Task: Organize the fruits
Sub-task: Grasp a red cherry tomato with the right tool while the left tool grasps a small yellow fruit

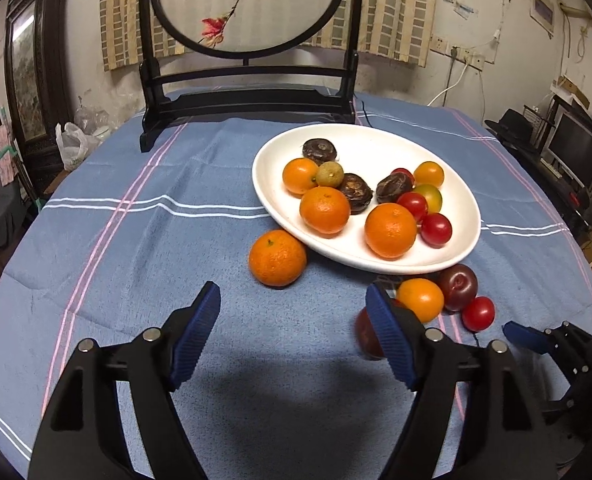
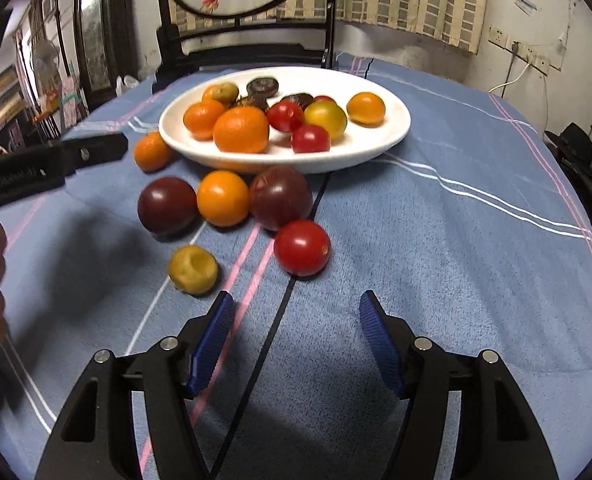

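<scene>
A white plate (image 1: 462, 216) (image 2: 392, 128) on the blue cloth holds mandarins, cherry tomatoes and dark brown fruits. A mandarin (image 1: 277, 257) (image 2: 151, 151) lies on the cloth by the plate's near-left rim. In the right wrist view, two dark tomatoes (image 2: 167, 205) (image 2: 281, 197), an orange tomato (image 2: 223, 197), a red tomato (image 2: 302, 247) and a small yellow fruit (image 2: 193, 269) lie before the plate. My left gripper (image 1: 292, 336) is open and empty, just short of the mandarin. My right gripper (image 2: 294, 340) is open and empty, just short of the red tomato.
A dark wooden stand with a round painted screen (image 1: 248, 4) stands at the table's far edge behind the plate. A black cable (image 2: 284, 304) runs across the cloth under my right gripper. The right gripper shows at the left view's lower right (image 1: 536, 340).
</scene>
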Available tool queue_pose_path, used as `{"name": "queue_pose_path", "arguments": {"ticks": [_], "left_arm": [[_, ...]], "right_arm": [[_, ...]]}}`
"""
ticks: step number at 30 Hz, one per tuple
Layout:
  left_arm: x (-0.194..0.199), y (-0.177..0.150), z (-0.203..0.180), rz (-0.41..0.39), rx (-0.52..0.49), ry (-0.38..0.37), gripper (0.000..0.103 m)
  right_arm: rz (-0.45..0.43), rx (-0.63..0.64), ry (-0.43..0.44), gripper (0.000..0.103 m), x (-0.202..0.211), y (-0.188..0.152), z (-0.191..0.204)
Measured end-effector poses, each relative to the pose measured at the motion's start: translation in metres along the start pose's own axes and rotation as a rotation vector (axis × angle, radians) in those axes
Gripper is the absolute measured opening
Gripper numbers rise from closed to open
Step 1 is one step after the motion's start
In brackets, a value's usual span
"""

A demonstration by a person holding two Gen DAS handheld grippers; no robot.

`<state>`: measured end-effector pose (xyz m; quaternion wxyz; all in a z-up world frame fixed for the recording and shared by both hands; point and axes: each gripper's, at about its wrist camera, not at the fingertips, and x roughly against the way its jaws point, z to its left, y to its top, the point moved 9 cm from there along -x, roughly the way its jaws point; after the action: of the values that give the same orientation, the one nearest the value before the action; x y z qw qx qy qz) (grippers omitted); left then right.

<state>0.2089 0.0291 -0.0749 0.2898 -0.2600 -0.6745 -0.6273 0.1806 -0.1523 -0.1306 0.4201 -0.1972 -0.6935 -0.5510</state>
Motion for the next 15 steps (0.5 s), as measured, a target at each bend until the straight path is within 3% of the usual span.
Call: {"name": "queue_pose_path", "arguments": {"ticks": [7,12,15], "left_arm": [[-0.008,-0.006,0.004,0.049,0.029,-0.024,0.073],[-0.014,-0.009,0.008,0.069,0.035,-0.016,0.074],[-0.016,-0.01,0.009,0.079,0.045,-0.024,0.074]], "right_arm": [[0.013,0.032,-0.017,0.066,-0.009,0.013,0.004],[0.02,0.035,0.001,0.053,-0.018,0.026,0.005],[0.017,0.012,0.002,0.034,-0.02,0.031,-0.001]]}}
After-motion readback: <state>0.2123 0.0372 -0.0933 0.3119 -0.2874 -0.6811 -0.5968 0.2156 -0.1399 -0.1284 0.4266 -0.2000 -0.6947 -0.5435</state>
